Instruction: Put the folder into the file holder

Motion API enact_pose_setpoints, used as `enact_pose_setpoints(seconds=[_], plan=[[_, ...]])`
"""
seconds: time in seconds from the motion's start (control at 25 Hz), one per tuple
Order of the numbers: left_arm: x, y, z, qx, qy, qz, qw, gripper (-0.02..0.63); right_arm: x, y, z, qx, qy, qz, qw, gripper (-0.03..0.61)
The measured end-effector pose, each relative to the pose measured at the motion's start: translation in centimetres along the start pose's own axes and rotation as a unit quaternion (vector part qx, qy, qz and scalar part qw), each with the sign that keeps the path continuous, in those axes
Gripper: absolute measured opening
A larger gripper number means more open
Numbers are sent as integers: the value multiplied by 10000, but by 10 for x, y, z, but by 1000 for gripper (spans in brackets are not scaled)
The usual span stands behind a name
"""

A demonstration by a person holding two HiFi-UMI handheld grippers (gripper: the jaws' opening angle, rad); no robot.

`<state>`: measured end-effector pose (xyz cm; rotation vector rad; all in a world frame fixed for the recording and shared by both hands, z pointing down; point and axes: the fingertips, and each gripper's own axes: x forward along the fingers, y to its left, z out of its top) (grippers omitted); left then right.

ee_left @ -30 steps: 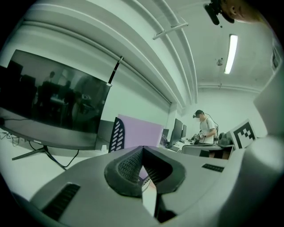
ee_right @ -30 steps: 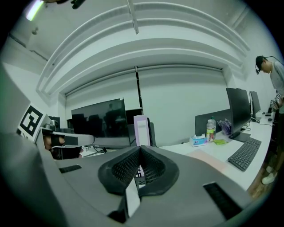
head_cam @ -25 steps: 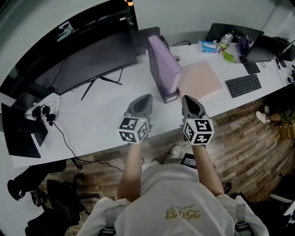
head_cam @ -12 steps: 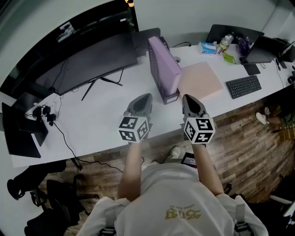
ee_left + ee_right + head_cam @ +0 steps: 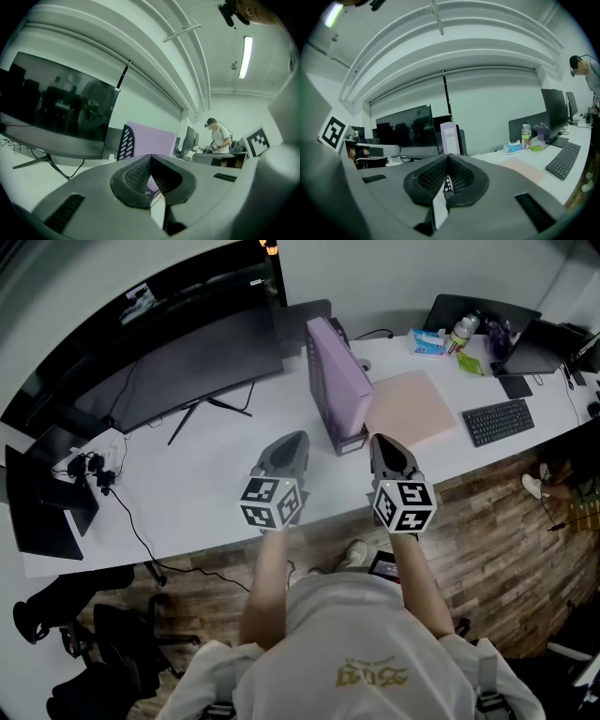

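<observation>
The folder [image 5: 412,407] was a plain pale pink sheet, roughly square, lying flat on the white desk [image 5: 206,474] just right of the upright purple file holder [image 5: 336,381], with a keyboard [image 5: 498,421] further right. The left gripper [image 5: 296,437] and right gripper [image 5: 380,440] hovered at the desk's near edge, each with jaws pressed together on nothing, both apart from the folder.

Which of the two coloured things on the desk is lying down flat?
The pink folder. It lies flat on the white desk, while the purple file holder to its left stands upright.
</observation>
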<state>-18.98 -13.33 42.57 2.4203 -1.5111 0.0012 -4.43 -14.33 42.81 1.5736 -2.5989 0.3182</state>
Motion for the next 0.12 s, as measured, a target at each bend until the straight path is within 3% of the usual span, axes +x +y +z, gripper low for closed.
enact_pose_setpoints(seconds=[0.12], plan=[[4,-1,-1,6,20,-17,10000,14,2,-2,0,-1,11,4,10000,11]])
